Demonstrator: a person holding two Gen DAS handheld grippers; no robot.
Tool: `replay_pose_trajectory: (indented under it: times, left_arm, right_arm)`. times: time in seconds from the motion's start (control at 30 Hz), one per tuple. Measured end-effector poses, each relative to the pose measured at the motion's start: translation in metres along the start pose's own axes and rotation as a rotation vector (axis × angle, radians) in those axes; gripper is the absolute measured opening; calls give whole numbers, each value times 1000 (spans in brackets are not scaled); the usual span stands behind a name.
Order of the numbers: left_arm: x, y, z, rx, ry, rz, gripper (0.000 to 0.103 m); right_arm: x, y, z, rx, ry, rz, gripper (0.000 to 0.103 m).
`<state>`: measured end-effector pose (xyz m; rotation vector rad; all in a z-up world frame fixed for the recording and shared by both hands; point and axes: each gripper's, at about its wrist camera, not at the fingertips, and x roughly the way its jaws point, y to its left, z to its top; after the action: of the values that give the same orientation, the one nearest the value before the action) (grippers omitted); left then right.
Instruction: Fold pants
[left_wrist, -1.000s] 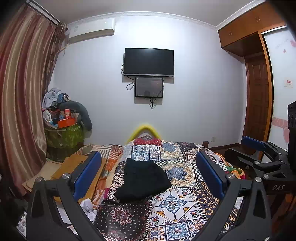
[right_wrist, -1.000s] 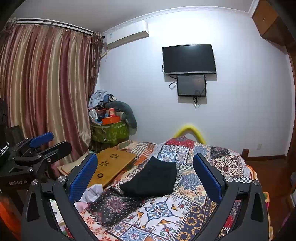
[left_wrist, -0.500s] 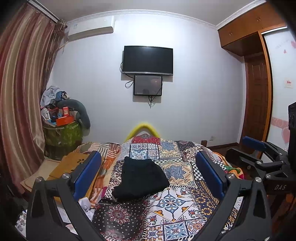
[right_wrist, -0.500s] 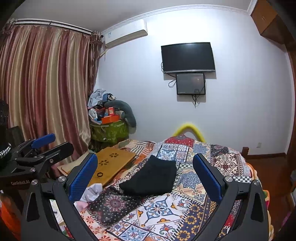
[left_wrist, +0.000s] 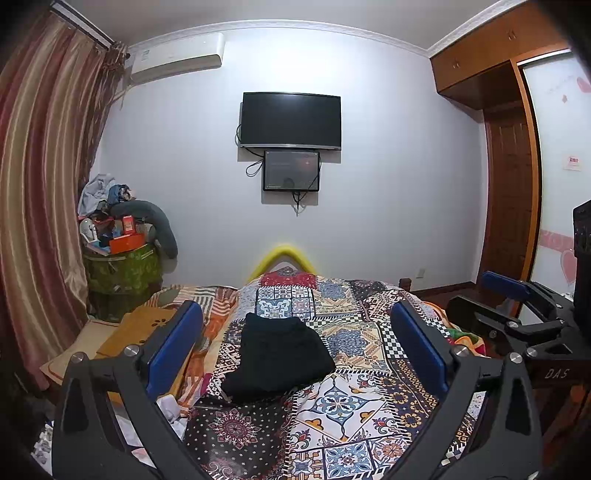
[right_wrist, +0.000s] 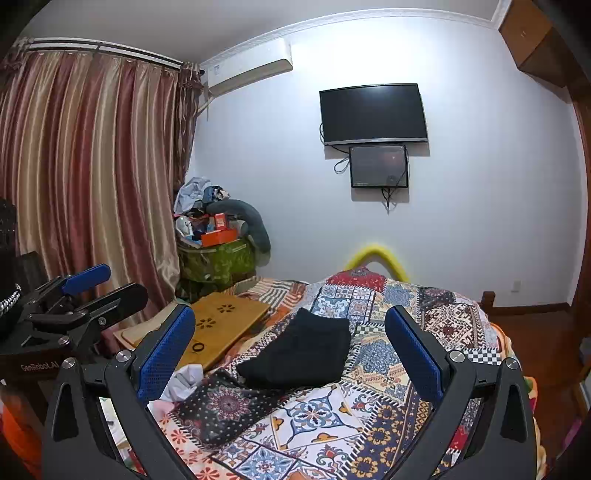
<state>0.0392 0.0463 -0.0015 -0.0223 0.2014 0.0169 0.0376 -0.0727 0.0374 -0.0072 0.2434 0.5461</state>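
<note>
Pants (left_wrist: 277, 356): black, folded into a compact stack, lying mid-bed on the patchwork quilt (left_wrist: 354, 402)
Left gripper (left_wrist: 295, 347): jaws wide, holding nothing, raised near the bed's near end
Right gripper (right_wrist: 290, 347): jaws wide, holding nothing, alongside

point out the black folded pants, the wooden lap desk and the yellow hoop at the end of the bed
black folded pants (left_wrist: 280, 354), left wrist view, middle of the top layer
wooden lap desk (right_wrist: 221, 325), right wrist view, middle of the top
yellow hoop (right_wrist: 375, 251), right wrist view, top of the arch
</note>
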Motion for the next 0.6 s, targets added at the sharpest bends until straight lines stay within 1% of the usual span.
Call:
replay_pose_trajectory:
  times: [0.3, 0.6]
  left_arm:
    - [0, -1, 0, 2, -2, -5, 103]
    - [2, -2, 1, 3, 1, -28, 103]
  right_arm:
    - [-2, -4, -2, 11, -1, -3, 102]
    - [-3, -5, -1, 22, -4, -7, 102]
